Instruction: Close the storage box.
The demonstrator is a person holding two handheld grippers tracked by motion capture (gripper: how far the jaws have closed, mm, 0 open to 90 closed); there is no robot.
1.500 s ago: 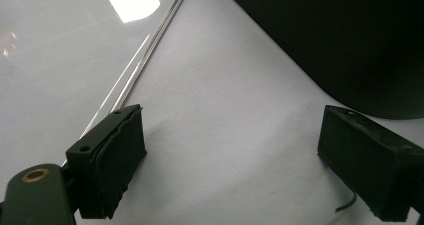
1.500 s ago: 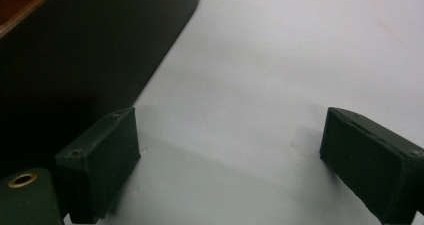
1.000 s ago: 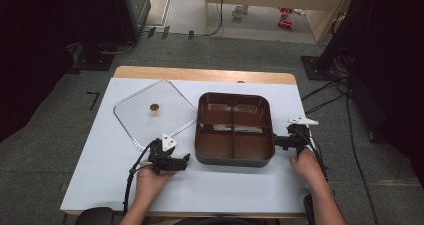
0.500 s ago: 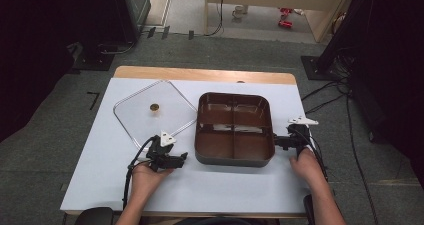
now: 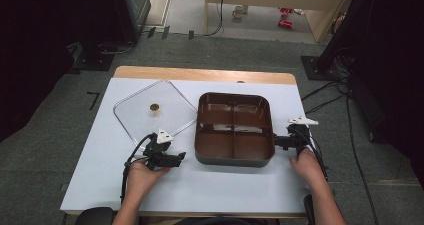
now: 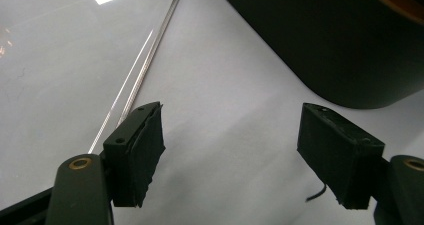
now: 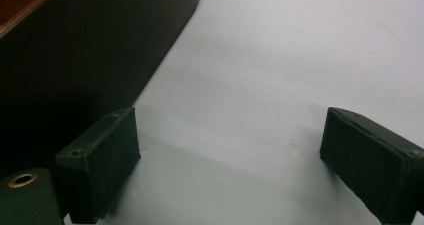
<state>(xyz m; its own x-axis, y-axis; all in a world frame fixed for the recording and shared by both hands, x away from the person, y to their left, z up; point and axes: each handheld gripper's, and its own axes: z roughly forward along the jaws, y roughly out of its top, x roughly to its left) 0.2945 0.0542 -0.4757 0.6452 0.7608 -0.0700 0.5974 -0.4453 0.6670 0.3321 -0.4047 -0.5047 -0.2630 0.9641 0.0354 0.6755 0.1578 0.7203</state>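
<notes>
**Both hand-held grippers stand open beside the brown tray**

The brown tray (image 5: 234,129) sits in the middle of the white table (image 5: 100,185), a little toward the right. It is a square box with four compartments inside, and all four look empty; a pale glare lies across the middle dividers. In the left gripper view its dark outer wall (image 6: 320,40) fills the upper right corner, and in the right gripper view the wall (image 7: 75,50) stands at the upper left.

Just to the left of the tray lies the clear lid (image 5: 154,114), flat on the table and turned at an angle, with a small round knob (image 5: 154,107) in its centre. Its near corner comes close to the tray's left side; whether they touch cannot be told.

The left hand-held gripper (image 5: 172,158) rests low on the table near the tray's front left corner, with its jaws apart and nothing between them. The lid's edge (image 6: 145,70) runs just beyond its left jaw. The right hand-held gripper (image 5: 278,141) is at the tray's right side, close to the wall, also with the jaws apart and empty.

The step in hand seems to be the approach to the tray from both sides. The next move probably calls for each gripper to reach the tray's rim and close on it evenly, so that the tray does not tilt.
</notes>
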